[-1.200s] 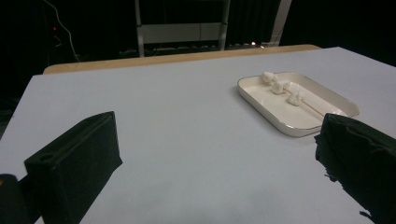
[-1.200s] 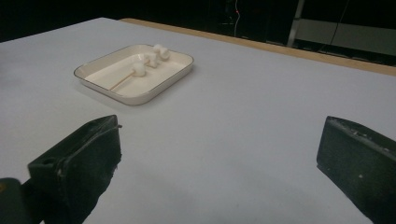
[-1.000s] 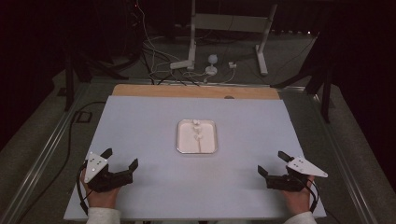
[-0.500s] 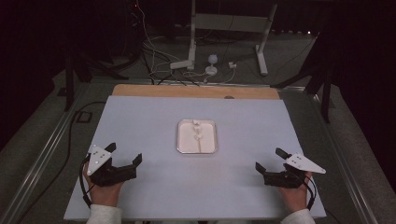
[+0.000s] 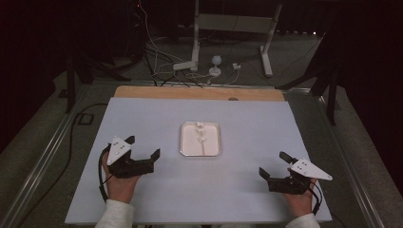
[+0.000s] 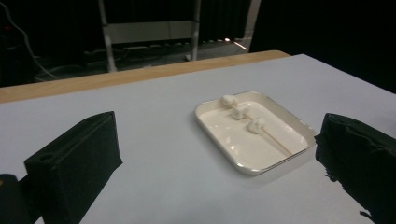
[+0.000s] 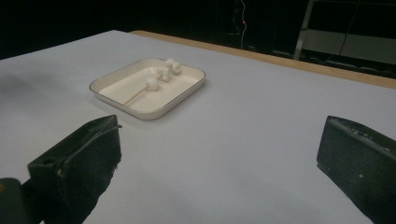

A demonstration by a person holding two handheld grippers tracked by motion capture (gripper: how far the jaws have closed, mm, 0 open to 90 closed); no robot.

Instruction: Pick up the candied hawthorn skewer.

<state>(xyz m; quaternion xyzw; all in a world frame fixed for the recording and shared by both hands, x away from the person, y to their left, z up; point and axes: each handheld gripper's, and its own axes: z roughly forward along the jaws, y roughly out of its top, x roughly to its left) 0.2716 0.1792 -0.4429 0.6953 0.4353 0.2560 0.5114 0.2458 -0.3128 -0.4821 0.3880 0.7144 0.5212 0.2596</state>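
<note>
Since the earlier frames, we are bringing the left gripper [image 5: 141, 153] forward and inward toward the tray [image 5: 183, 142], while the right gripper [image 5: 274, 164] is drifting slightly back toward the near edge of the table [image 5: 142, 118].

The skewer [image 6: 275, 139] is lying inside the tray at the table's centre, with three marshmallows [image 6: 240, 112] sitting at its far end. In the left gripper view, the nearest one appears threaded on the stick; whether the other two are threaded or merely lying in line, we cannot tell.

Both grippers are standing released, jaws spread wide, holding nothing. The left one is hovering near the tray's left side but apart from it; the right one is waiting well apart, near the table's right front corner.

We are judging the work as barely begun: nothing is grasped or lifted. Remaining steps, as we read them: closing in on the tray, steadying the skewer with one gripper, and handling the marshmallows with the other.
</note>
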